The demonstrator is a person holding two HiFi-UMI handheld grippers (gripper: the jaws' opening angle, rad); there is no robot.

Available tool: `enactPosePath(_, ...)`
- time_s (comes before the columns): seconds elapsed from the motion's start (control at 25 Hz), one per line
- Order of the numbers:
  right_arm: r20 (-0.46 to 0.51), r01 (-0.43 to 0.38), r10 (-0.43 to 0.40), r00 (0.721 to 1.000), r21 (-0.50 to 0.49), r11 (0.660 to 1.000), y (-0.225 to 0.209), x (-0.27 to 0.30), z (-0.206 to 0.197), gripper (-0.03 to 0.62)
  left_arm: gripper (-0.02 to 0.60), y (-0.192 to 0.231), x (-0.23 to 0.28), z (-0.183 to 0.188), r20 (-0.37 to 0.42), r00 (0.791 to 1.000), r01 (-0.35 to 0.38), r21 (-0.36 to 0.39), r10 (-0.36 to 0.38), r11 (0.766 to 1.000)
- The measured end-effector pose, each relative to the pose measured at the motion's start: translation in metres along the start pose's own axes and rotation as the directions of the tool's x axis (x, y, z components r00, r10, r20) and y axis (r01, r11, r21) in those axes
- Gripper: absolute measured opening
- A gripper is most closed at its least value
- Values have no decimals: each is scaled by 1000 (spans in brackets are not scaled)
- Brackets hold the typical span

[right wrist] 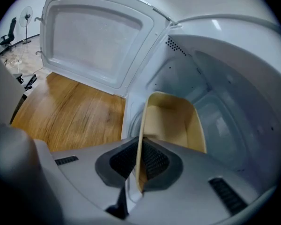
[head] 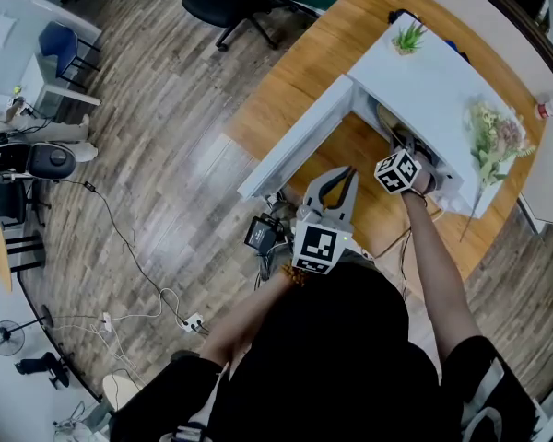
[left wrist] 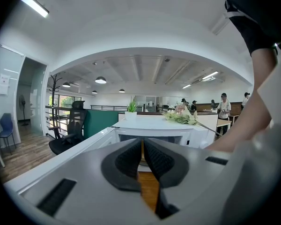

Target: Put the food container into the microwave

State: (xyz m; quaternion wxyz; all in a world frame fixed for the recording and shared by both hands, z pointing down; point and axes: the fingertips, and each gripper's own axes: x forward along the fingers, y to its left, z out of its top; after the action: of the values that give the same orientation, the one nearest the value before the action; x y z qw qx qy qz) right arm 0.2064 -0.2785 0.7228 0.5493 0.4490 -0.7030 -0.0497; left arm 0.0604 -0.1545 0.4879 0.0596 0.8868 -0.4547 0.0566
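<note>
Food container (right wrist: 175, 121) is inside the microwave (right wrist: 234, 69) cavity, one side wall pinched edgewise in the right gripper's (right wrist: 141, 161) jaws; insertion looks nearly done, with set-down, release and withdrawal left, door (right wrist: 96, 36) standing open. Its long axis runs from the jaws deeper into the cavity, mouth up toward the camera. Left gripper (left wrist: 143, 156) hangs outside, jaws together, empty.

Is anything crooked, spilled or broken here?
Nothing looks spilled or broken. One odd bit: the beige container is pinched by just one wall in the right tongs, so it seems to hang tipped in the mouth of the open microwave rather than resting flat.
</note>
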Motion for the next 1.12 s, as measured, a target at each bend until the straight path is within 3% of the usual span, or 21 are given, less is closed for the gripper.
enactPosePath(0.36, -4, 39, -39, 999, 28, 999, -7, 3, -4, 49, 37, -5, -4, -2, 4, 1000, 9, 6, -9, 1000)
enactPosePath(0.44, 9, 55, -55, 998, 32, 998, -6, 0, -3, 77, 37, -6, -6, -2, 5, 1000, 8, 6, -8, 1000)
enactPosePath(0.56, 18, 79, -80, 997, 36, 996, -5, -4, 0, 176, 37, -6, -8, -2, 5, 1000, 6, 6, -7, 1000)
enactPosePath(1.12, 83, 92, -101, 991, 107, 990, 21, -51, 3, 187, 37, -15, -10, -1, 15, 1000, 26, 2, -26, 1000)
